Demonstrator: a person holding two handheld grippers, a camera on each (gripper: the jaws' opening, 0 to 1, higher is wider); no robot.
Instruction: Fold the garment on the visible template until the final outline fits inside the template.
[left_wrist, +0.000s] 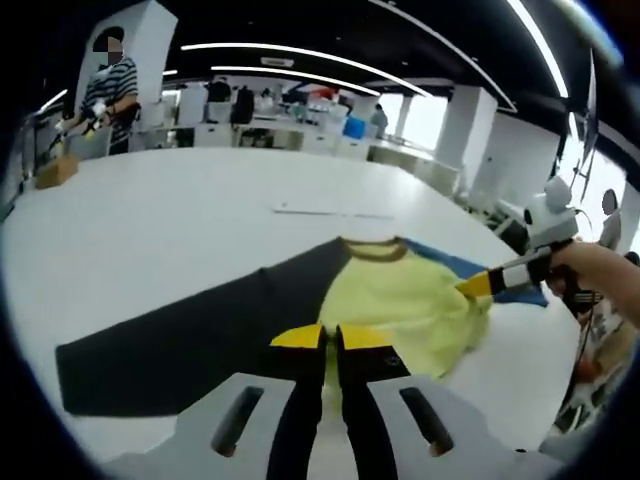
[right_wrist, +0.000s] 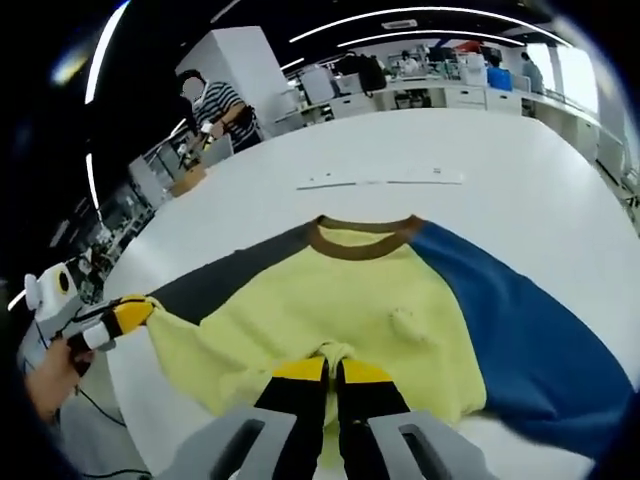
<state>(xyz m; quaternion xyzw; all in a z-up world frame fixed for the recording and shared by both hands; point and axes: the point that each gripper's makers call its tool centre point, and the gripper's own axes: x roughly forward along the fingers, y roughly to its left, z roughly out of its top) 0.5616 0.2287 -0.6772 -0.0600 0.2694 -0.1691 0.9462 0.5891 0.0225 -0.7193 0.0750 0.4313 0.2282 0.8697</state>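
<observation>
Both tools, left (left_wrist: 332, 338) and right (right_wrist: 333, 371), pinch the garment's (right_wrist: 340, 300) yellow hem.

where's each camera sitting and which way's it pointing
Left gripper view: rides the left gripper, low over the white table, facing the garment; the right gripper enters from the right, with a forearm.
Right gripper view: rides the right gripper, facing the garment's brown collar; the left gripper nips a corner at left.
Shared: garment, table, each other's gripper, a striped-shirt person.

Bright even light from ceiling strip lights (left_wrist: 300, 75), soft shadows, strong fisheye bending, mild blur
</observation>
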